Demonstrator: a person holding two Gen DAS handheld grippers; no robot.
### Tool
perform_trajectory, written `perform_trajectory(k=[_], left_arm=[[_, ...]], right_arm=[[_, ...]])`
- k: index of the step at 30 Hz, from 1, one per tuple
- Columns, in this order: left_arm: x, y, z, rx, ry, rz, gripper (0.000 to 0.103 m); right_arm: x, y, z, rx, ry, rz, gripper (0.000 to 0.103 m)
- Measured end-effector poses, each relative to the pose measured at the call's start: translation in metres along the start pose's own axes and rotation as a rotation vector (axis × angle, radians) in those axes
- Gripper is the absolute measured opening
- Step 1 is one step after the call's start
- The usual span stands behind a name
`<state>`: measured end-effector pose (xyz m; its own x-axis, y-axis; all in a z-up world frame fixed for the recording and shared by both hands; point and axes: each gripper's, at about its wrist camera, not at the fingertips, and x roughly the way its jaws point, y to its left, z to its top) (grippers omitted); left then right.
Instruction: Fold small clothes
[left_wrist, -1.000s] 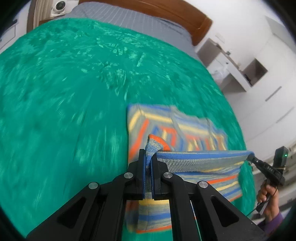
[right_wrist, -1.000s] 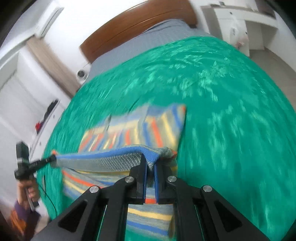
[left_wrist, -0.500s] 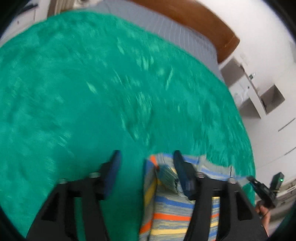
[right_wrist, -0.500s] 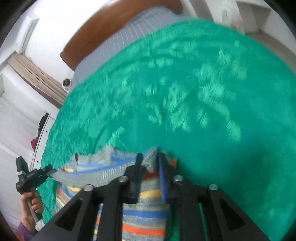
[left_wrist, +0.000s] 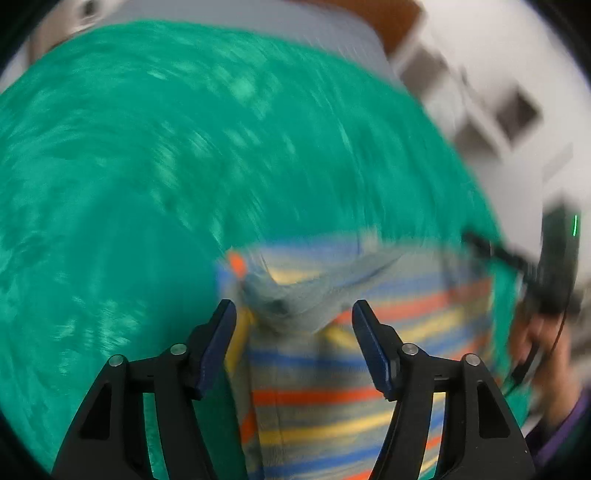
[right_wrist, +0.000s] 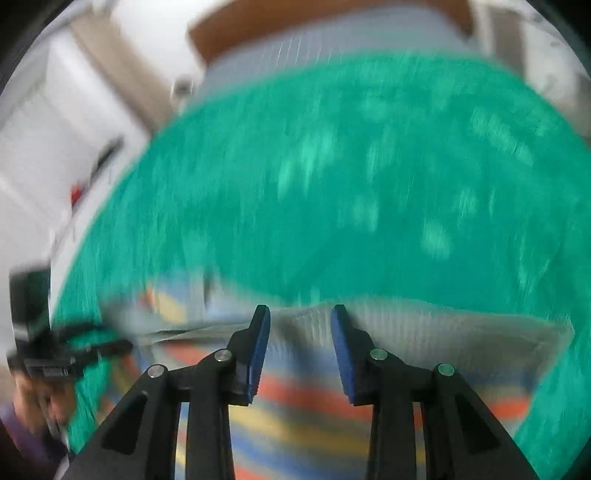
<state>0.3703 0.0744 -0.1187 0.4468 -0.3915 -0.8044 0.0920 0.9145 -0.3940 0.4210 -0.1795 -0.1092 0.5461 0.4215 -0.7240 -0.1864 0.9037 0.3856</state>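
Left wrist view: left gripper (left_wrist: 291, 314) has just been opening, jaws wide w/ nothing pinched, over the striped garment (left_wrist: 332, 398) lying folded on the green blanket (left_wrist: 147, 166); its grey top flap sits rumpled btwn the fingertips, so a pad could prob. snag it & drag the fold open. Right wrist view: right gripper (right_wrist: 300, 318) has also just been opening, jaws partly apart, cloth under them but unclamped; blurred frame suggests fast motion, which may shift the loose fold edge.
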Motion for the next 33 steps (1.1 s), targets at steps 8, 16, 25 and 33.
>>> perform_trajectory(k=[8,16,25,33], left_arm=[[-0.012,-0.025,-0.076,0.268,0.028,0.039,0.073],[-0.051,-0.003,-0.122,0.315,0.011,0.405,0.056],[-0.024,-0.183,-0.184,0.683,-0.039,0.057,0.068],[0.067,-0.289,-0.253,1.024,-0.033,0.017,0.067]], right_arm=[[-0.058,0.011,-0.081,-0.179,0.158,0.081,0.051],[-0.131,-0.077,-0.207,-0.150,0.271,-0.173,0.052],[-0.190,-0.110,-0.183,-0.028,0.081,-0.013,0.057],[-0.137,-0.145,-0.146,0.123,0.129,0.213,0.059]])
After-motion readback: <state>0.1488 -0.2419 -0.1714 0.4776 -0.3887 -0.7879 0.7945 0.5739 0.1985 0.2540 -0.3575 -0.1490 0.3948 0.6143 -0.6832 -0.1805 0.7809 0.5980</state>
